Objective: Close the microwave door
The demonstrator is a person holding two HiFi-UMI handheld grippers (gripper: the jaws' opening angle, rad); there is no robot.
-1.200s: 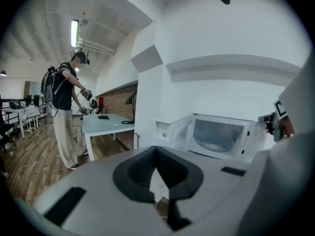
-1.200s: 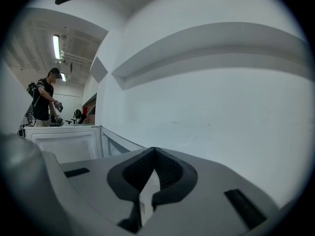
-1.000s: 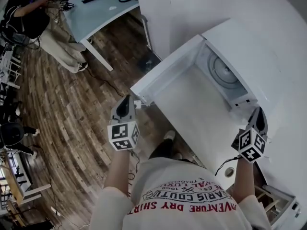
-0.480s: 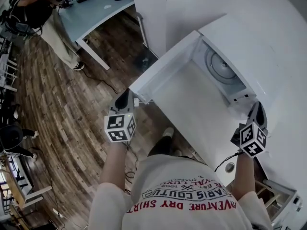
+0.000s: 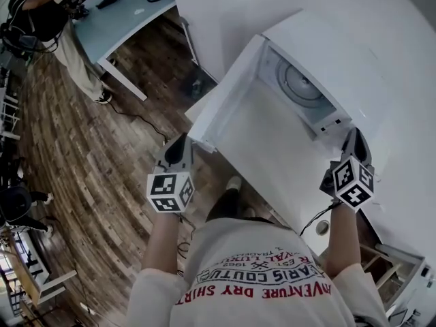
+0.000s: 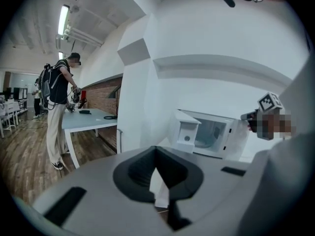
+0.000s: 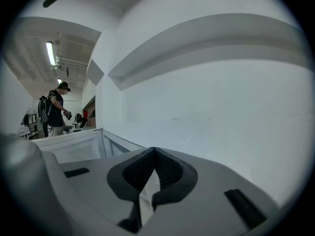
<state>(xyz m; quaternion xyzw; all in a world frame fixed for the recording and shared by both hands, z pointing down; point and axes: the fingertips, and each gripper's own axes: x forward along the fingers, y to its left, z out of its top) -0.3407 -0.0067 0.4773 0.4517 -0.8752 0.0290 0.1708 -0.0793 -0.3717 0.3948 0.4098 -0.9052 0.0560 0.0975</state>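
Over last second, little shifted: microwave door (image 5: 225, 90) stayed swung wide, left of microwave (image 5: 300, 87). Left gripper (image 5: 178, 148) kept just off door's free edge, jaws pressed together, empty. Right gripper (image 5: 354, 145) sat at microwave's right, jaws likewise together. Closing push probably not begun. Only left gripper view showed cavity (image 6: 212, 133) face-on; right gripper view showed mostly wall (image 7: 206, 107).

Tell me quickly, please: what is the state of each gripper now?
Left gripper: closed, holding nothing.
Right gripper: closed, holding nothing.
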